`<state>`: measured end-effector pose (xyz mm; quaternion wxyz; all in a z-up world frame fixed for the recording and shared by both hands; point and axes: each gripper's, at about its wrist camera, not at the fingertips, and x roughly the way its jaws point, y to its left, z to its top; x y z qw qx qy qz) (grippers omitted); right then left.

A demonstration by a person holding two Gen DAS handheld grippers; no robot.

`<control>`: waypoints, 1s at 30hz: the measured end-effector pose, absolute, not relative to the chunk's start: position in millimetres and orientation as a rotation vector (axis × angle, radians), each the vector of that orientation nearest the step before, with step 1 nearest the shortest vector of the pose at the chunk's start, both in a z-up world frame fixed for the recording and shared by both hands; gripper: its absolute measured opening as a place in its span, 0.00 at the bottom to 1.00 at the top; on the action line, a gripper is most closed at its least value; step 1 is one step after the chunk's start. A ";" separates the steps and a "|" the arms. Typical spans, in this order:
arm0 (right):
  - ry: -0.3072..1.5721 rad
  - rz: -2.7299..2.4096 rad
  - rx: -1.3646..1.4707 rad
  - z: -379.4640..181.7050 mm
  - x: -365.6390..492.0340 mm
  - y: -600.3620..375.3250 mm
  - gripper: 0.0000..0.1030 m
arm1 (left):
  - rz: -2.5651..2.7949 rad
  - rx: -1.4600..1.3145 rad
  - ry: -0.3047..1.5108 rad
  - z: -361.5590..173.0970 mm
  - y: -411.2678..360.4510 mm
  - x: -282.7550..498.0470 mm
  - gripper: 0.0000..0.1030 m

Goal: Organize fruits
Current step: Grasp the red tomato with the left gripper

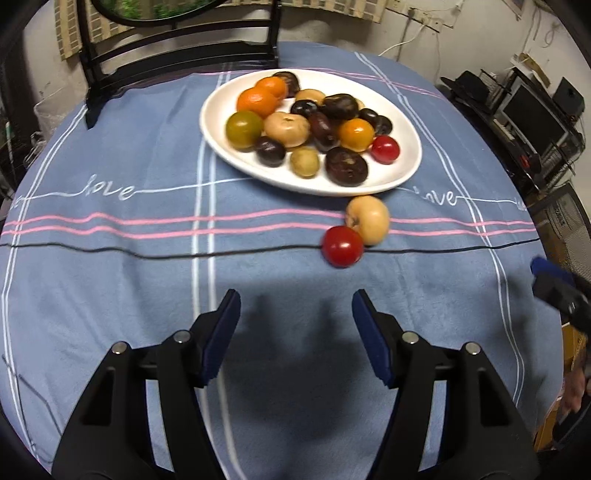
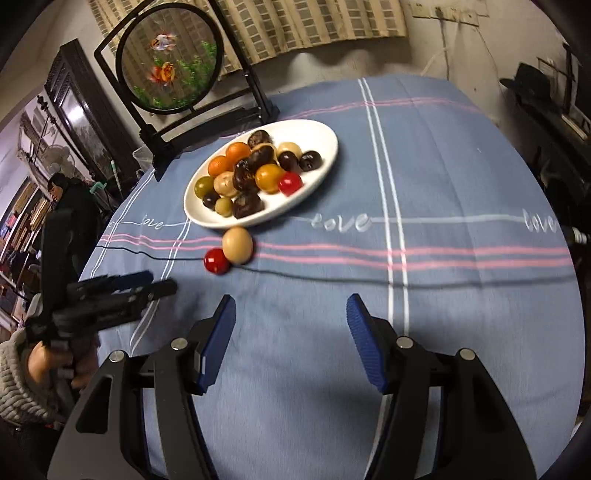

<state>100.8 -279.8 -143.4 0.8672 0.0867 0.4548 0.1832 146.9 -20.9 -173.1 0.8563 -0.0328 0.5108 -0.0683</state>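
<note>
Presently both grippers, left (image 1: pixel 295 314) and right (image 2: pixel 291 317), are held with fingers spread, nothing between them. Two fruits remain off the plate (image 1: pixel 402 173): red tomato (image 1: pixel 342 246) touching tan fruit (image 1: pixel 368 219). One is judged next for pinching.

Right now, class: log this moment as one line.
left claw: open, empty | right claw: open, empty | red tomato, tan fruit: on cloth, off white plate

Lived-in home, clothed dining table (image 2: pixel 443 184), goldfish screen ornament (image 2: pixel 170 59), curtain (image 2: pixel 314 26)
</note>
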 end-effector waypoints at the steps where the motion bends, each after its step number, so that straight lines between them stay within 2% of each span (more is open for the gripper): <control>1: 0.951 0.381 0.180 -142.9 98.0 -281.6 0.61 | -0.151 -0.066 1.074 -174.9 -23.1 150.4 0.61; 5: 0.935 0.341 0.162 -135.5 85.5 -297.4 0.61 | -0.179 -0.058 1.077 -183.6 -32.3 165.6 0.54; 15: 0.953 0.255 0.228 -141.2 77.5 -328.9 0.61 | -0.234 -0.045 1.087 -195.8 -51.8 189.6 0.49; 21: 0.952 0.252 0.238 -140.3 76.8 -329.7 0.61 | -0.275 -0.037 1.088 -198.7 -59.2 193.9 0.37; 22: 0.951 0.253 0.239 -139.9 77.1 -329.5 0.61 | -0.276 -0.033 1.087 -198.9 -59.6 193.6 0.32; 30: 0.954 0.278 0.222 -138.4 77.8 -323.3 0.61 | -0.259 -0.077 1.079 -197.2 -47.9 189.2 0.31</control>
